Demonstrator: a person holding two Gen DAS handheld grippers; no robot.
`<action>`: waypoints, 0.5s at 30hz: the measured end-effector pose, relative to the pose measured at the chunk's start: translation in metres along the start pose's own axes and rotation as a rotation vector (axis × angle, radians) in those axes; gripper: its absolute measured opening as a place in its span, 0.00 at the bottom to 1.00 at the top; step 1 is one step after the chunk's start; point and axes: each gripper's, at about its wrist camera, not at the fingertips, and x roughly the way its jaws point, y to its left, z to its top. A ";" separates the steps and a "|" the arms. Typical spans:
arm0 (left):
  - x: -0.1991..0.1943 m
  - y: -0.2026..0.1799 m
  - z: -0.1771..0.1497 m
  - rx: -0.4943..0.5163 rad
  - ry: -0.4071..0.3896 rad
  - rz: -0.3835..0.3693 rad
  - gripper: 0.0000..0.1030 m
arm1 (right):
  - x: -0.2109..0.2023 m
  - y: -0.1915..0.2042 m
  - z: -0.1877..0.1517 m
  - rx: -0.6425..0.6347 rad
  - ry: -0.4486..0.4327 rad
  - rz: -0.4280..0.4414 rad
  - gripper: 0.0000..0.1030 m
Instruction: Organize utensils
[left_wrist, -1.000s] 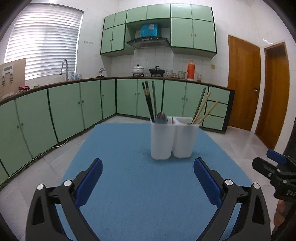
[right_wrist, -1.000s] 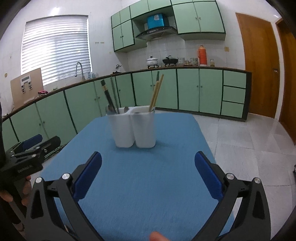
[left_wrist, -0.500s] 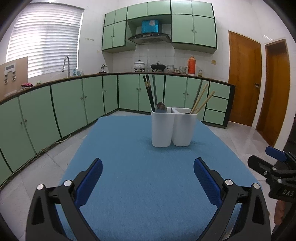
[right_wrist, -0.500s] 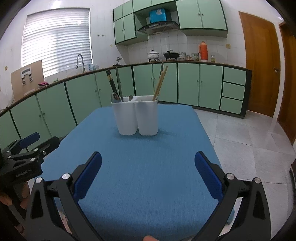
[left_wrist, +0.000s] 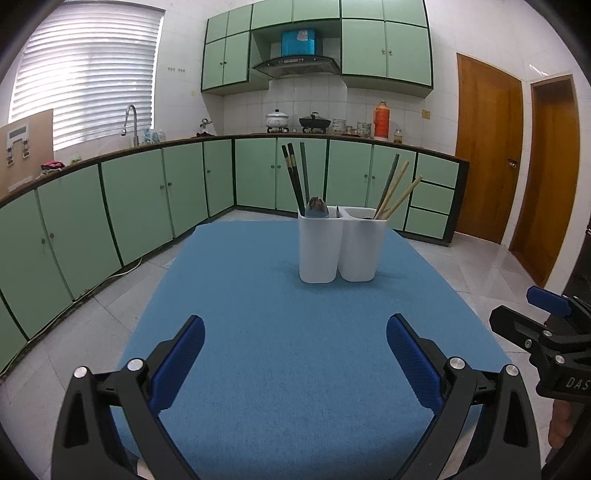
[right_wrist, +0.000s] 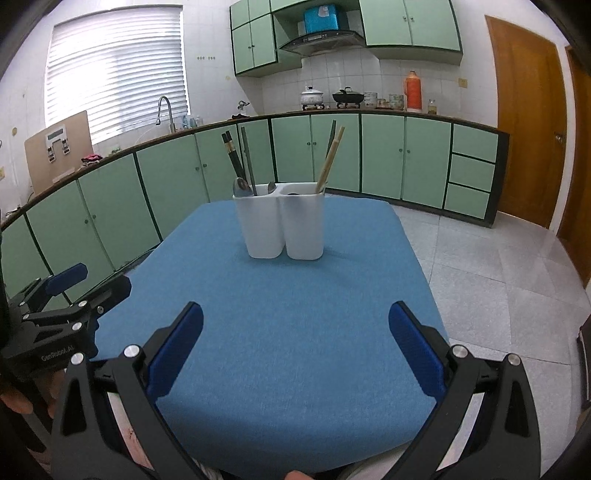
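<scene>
A white two-compartment utensil holder (left_wrist: 340, 247) stands upright on the blue table mat (left_wrist: 295, 350); it also shows in the right wrist view (right_wrist: 282, 225). Its left compartment holds dark chopsticks (left_wrist: 293, 177) and a spoon (left_wrist: 317, 207). Its right compartment holds light wooden chopsticks (left_wrist: 399, 194). My left gripper (left_wrist: 295, 354) is open and empty above the near part of the mat. My right gripper (right_wrist: 295, 343) is open and empty near the mat's front edge. Each gripper shows at the side of the other's view.
Green kitchen cabinets (left_wrist: 147, 199) run along the left and back walls. Wooden doors (left_wrist: 487, 147) stand at the right. Tiled floor (right_wrist: 498, 266) surrounds the table. The mat's front edge (right_wrist: 295, 465) is close below my right gripper.
Both grippers have pulled back and tilted up from the holder, which now looks smaller and farther away. Both stay open and empty.
</scene>
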 end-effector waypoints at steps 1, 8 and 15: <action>0.000 0.000 0.000 -0.001 -0.002 -0.001 0.94 | -0.001 0.000 0.000 0.000 -0.005 0.003 0.95; -0.007 -0.001 0.002 -0.008 -0.043 -0.004 0.94 | -0.011 -0.002 0.001 0.000 -0.054 0.009 0.95; -0.012 -0.002 0.003 -0.005 -0.067 -0.004 0.94 | -0.019 -0.006 0.004 0.013 -0.093 0.007 0.95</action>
